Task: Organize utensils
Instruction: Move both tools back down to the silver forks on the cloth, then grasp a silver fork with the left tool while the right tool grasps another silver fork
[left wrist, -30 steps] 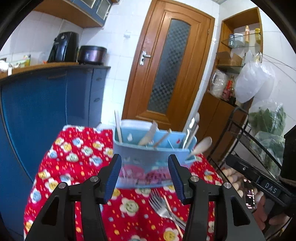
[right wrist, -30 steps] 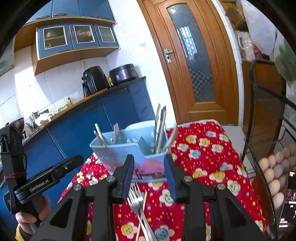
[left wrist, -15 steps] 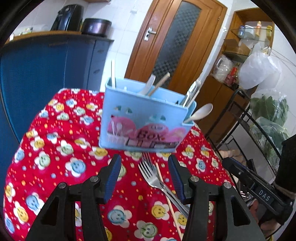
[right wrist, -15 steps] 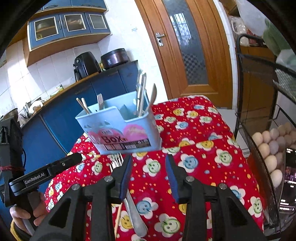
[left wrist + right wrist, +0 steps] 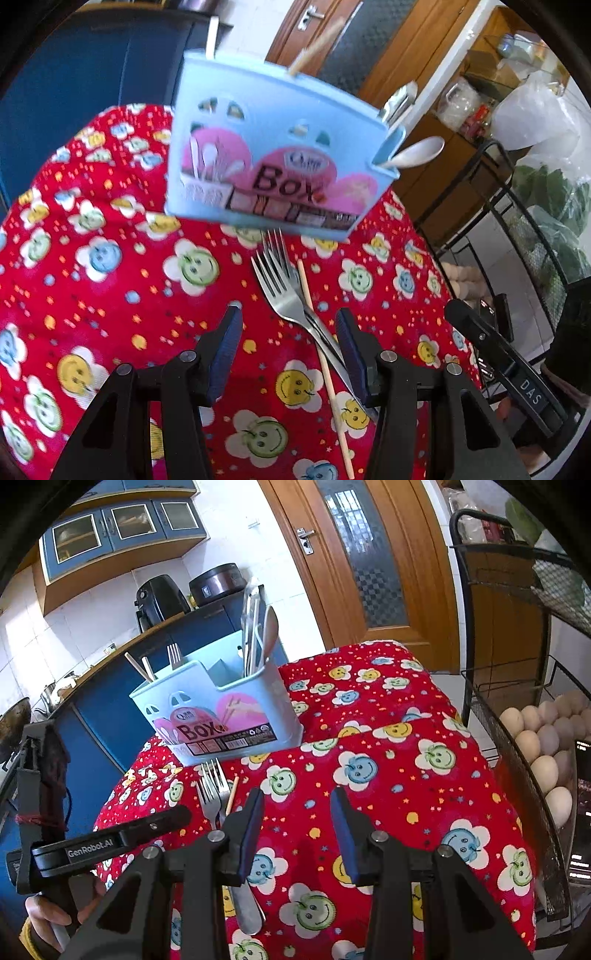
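Note:
A light blue utensil box [image 5: 273, 162] [image 5: 221, 716] stands on the red flowered tablecloth [image 5: 110, 295] [image 5: 388, 775], holding chopsticks, a fork and spoons. Two steel forks [image 5: 280, 280] [image 5: 212, 794] and a wooden chopstick [image 5: 321, 354] [image 5: 232, 795] lie on the cloth in front of the box. My left gripper [image 5: 288, 328] hovers open just above the fork handles, nothing between its fingers. My right gripper [image 5: 297, 812] is open over bare cloth, to the right of the forks, and holds nothing.
A black wire rack [image 5: 517, 738] with eggs [image 5: 546, 734] stands at the table's right edge. Blue cabinets [image 5: 122, 709] with an air fryer [image 5: 159, 598] lie behind the box, a wooden door [image 5: 354, 565] beyond. The other handle and a hand [image 5: 48, 915] show at lower left.
Both grippers have sunk toward the table and tilted downward. The box has risen in both views, and the forks and chopstick now lie close before the left fingers.

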Motion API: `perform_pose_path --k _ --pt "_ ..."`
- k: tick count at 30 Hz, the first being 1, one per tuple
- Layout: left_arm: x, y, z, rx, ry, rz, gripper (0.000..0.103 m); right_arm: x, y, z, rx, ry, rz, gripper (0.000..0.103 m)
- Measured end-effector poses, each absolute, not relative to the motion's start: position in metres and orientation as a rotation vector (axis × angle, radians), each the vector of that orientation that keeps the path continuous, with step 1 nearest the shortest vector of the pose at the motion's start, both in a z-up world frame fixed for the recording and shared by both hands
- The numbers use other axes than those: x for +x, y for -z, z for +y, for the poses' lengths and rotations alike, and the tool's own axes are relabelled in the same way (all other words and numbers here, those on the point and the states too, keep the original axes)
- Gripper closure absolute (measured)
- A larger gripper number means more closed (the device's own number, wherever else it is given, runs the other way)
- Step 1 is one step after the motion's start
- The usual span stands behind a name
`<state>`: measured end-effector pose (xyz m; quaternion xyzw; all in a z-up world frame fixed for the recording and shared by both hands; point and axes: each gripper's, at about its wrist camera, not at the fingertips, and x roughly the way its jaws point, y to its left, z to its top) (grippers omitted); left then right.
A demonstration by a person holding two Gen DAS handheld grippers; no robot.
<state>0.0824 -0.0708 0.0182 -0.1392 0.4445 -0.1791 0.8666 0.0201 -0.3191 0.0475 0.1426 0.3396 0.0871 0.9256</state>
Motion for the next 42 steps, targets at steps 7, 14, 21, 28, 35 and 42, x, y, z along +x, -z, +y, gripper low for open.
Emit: perform_pose_path --k 7,14,21,28,35,42 --pt "0.086 -0.002 -0.086 -0.308 0.406 1.0 0.049 0.022 -0.042 -0.328 0.323 -0.181 0.702 0.063" --pt "0.094 0.007 -0.096 -0.3 0.401 1.005 0.052 0.02 -0.04 -0.335 0.344 -0.176 0.699 0.063" --pt "0.107 0.014 -0.094 -0.338 0.384 0.985 0.077 0.021 -0.036 -0.336 0.344 -0.173 0.709 0.063" --pt "0.112 0.017 -0.082 -0.438 0.405 0.985 0.085 0.021 -0.037 -0.333 0.335 -0.171 0.711 0.063" --pt "0.105 0.012 -0.063 -0.474 0.416 0.974 0.101 0.022 -0.038 -0.327 0.326 -0.175 0.714 0.063" --pt "0.093 0.008 -0.048 -0.444 0.402 0.978 0.102 0.022 -0.04 -0.317 0.308 -0.188 0.718 0.063"
